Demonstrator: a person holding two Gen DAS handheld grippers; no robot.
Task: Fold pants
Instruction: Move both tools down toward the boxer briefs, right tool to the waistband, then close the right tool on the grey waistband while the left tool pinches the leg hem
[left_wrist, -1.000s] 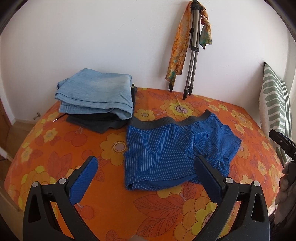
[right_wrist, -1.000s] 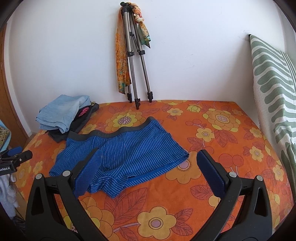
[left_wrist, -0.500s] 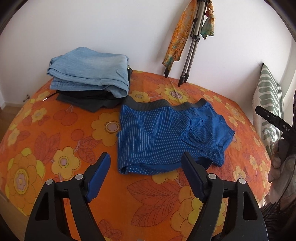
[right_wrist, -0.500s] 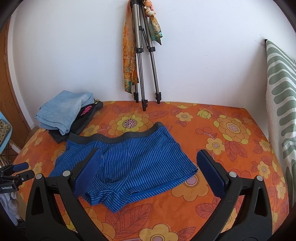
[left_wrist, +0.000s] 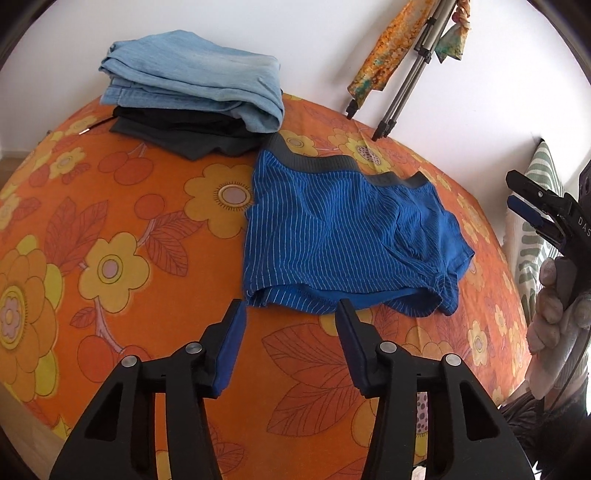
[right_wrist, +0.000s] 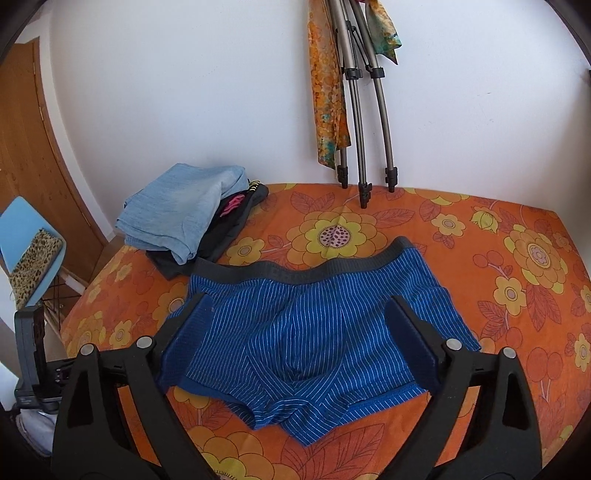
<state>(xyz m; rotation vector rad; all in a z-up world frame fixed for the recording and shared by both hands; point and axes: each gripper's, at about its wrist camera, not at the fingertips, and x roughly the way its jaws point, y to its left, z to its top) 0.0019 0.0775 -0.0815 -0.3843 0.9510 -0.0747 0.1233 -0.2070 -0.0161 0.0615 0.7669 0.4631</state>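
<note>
I see an orange flowered bedspread (right_wrist: 480, 229) against a white wall (right_wrist: 184, 92). The blue striped shorts (left_wrist: 343, 236) lie flat just ahead of my left gripper (left_wrist: 291, 314), fingers apart, and under my right gripper (right_wrist: 295, 310), also spread wide. Folded clothes (left_wrist: 195, 77) sit beyond, left; a tripod (right_wrist: 362, 110) leans ahead.

Shorts (left_wrist: 343, 236) on bedspread (left_wrist: 110, 229), clothes pile (left_wrist: 192, 92) behind-left

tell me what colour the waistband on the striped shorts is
Dark grey; the waistband tops the blue, white-pinstriped shorts, clearest in the right wrist view.
</note>
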